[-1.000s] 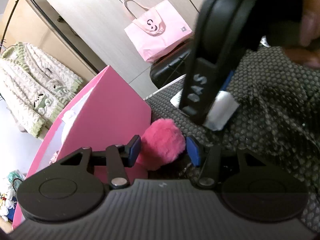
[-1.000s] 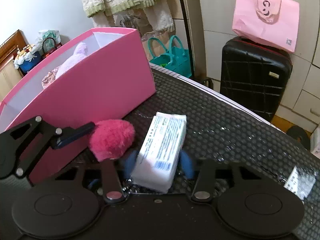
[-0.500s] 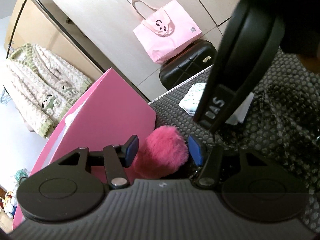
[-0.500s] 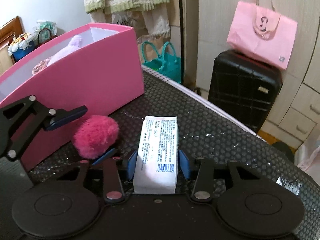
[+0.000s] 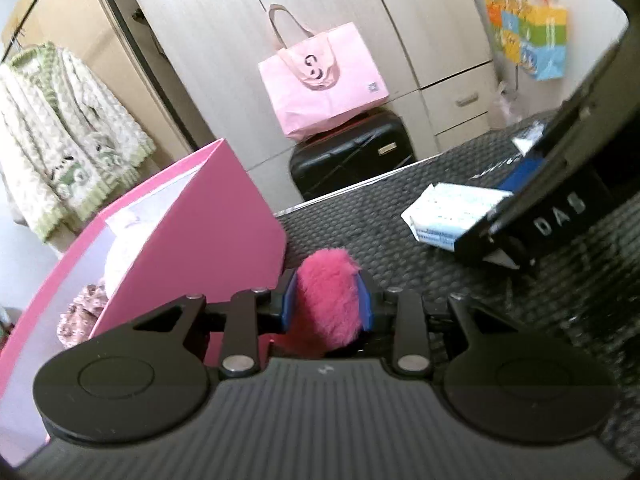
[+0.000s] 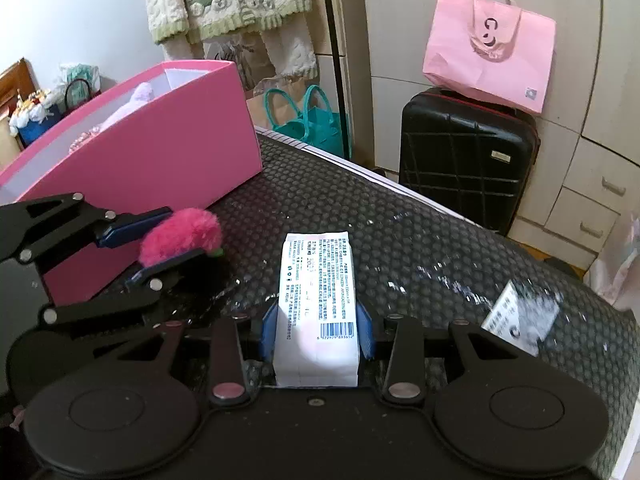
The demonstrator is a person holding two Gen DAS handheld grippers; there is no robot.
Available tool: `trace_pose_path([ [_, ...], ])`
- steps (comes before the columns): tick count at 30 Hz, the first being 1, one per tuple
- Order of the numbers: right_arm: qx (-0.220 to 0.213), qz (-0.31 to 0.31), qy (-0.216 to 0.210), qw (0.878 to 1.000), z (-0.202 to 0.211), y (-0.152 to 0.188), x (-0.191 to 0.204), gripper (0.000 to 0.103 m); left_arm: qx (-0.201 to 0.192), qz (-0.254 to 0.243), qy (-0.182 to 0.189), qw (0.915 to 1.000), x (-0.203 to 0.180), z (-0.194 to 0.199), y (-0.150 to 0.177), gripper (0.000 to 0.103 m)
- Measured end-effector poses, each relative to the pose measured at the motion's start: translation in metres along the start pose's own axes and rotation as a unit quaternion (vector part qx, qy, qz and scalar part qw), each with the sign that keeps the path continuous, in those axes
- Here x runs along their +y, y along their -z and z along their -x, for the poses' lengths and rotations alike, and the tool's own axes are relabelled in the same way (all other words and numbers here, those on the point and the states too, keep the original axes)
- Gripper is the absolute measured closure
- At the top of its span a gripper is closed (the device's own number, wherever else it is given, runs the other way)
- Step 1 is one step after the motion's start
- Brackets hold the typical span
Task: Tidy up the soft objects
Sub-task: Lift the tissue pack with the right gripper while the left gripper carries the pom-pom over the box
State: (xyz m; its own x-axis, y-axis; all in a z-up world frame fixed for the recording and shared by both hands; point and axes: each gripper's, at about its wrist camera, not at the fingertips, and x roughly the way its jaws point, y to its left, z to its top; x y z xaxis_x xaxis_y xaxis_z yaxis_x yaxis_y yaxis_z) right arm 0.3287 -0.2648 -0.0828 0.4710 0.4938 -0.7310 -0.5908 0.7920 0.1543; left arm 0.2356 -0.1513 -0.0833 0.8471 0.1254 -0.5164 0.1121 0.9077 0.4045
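My left gripper is shut on a fluffy pink pom-pom, squeezed between its blue pads, just right of the pink storage box. In the right wrist view the same gripper holds the pom-pom beside the box. My right gripper is shut on a white tissue pack, held over the dark dotted mat. The pack also shows in the left wrist view. Soft items lie inside the box.
A second small white packet lies on the mat at the right. Behind the table stand a black suitcase with a pink tote bag on it, a teal bag and wardrobe doors.
My left gripper has shut on the pink pom-pom, which was loose between open pads before. My right gripper has closed on the tissue pack and drawn back from the left one.
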Motion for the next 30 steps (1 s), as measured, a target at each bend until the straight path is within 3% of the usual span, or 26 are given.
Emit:
trace_pose_path([
  [7, -0.004, -0.018, -0.007, 1.000, 0.020, 0.019, -0.006, 0.058, 0.011, 0.056, 0.068, 0.9960, 0.022, 0.002, -0.002, 0.073],
  [11, -0.003, -0.046, -0.023, 0.999, 0.032, 0.027, -0.011, 0.058, 0.025, 0.105, 0.133, 0.9852, 0.042, 0.010, -0.005, 0.073],
  [18, -0.007, -0.078, -0.028, 0.997, 0.050, 0.039, -0.005, 0.058, 0.034, 0.104, 0.190, 0.9756, 0.052, 0.026, -0.004, 0.073],
  [25, -0.008, -0.110, -0.027, 0.994, 0.069, 0.054, 0.007, 0.058, 0.053, 0.111, 0.265, 0.9563, 0.061, 0.036, -0.005, 0.073],
  [30, -0.012, -0.120, -0.018, 0.993, 0.084, 0.060, 0.021, 0.058, 0.060, 0.108, 0.295, 0.9476, 0.069, 0.047, -0.002, 0.073],
])
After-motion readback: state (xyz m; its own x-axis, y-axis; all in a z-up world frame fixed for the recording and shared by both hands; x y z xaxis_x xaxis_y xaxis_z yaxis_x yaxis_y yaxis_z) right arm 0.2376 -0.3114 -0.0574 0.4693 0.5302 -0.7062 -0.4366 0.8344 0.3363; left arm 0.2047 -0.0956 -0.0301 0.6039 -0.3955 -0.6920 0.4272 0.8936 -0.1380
